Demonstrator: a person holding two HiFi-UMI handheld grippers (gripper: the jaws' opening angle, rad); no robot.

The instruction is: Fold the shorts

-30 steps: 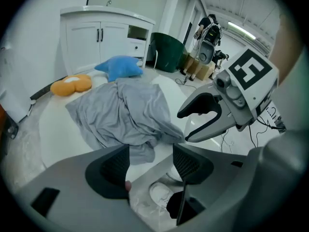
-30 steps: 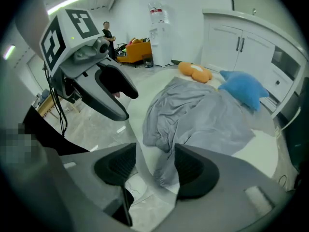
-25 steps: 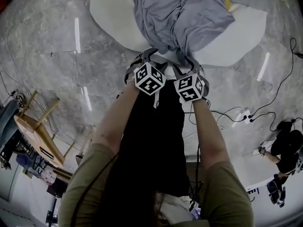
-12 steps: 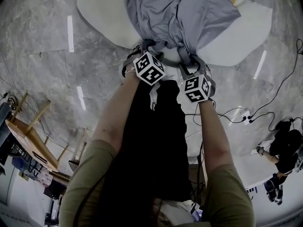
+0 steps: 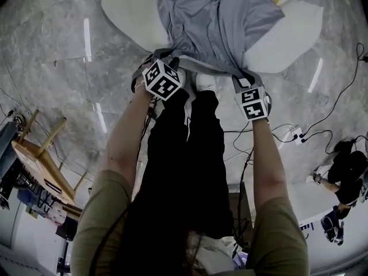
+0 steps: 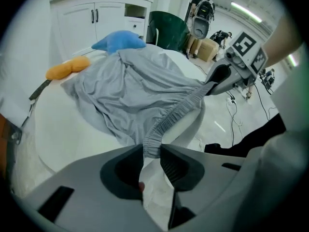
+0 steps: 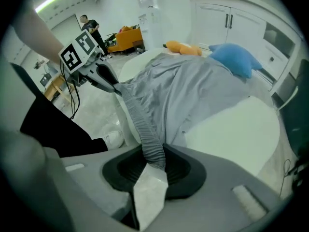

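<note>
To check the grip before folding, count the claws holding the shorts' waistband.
2. The left claw is closing on the left end of the gray shorts' waistband, the right claw on its right end.

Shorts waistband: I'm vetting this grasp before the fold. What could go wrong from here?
The jaws of the left tool and right tool are closing on just the waistband edge; it may slip when pulled. The shorts lie bunched, so folding may trap creases. The blue item beside the fabric could get dragged.
</note>
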